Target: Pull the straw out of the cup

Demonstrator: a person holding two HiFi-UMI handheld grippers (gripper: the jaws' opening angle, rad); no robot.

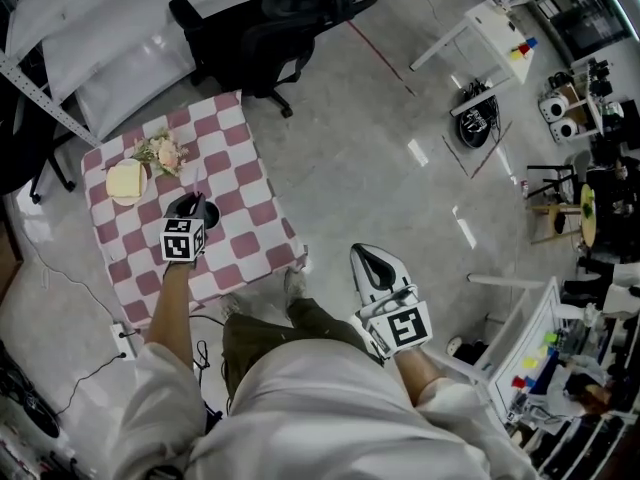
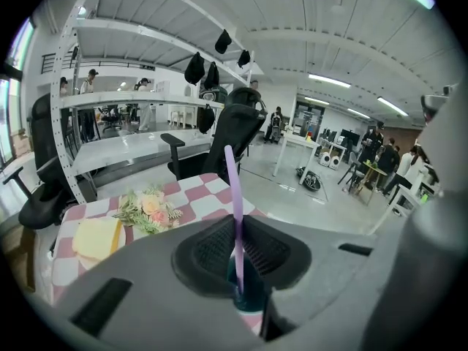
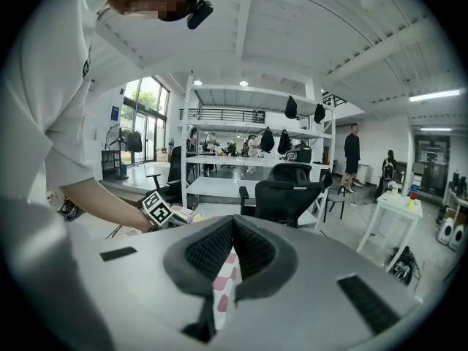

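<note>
Presently, the purple straw (image 2: 232, 189) is grasped partway along its length between the clenched jaws of the left gripper (image 2: 237, 229). It is held nearly upright, with its lower end inside the teal cup (image 2: 247, 292). The cup is placed near the middle of the checked tabletop (image 1: 245, 183). A small bunch of flowers (image 2: 150, 209) and a yellow block (image 2: 95, 237) on a plate are set by the far left corner. The right gripper (image 3: 232, 229) is held off the tabletop's right edge, above the floor, its jaws closed together on nothing. A black office chair (image 1: 275, 28) is seen beyond the far edge.
</note>
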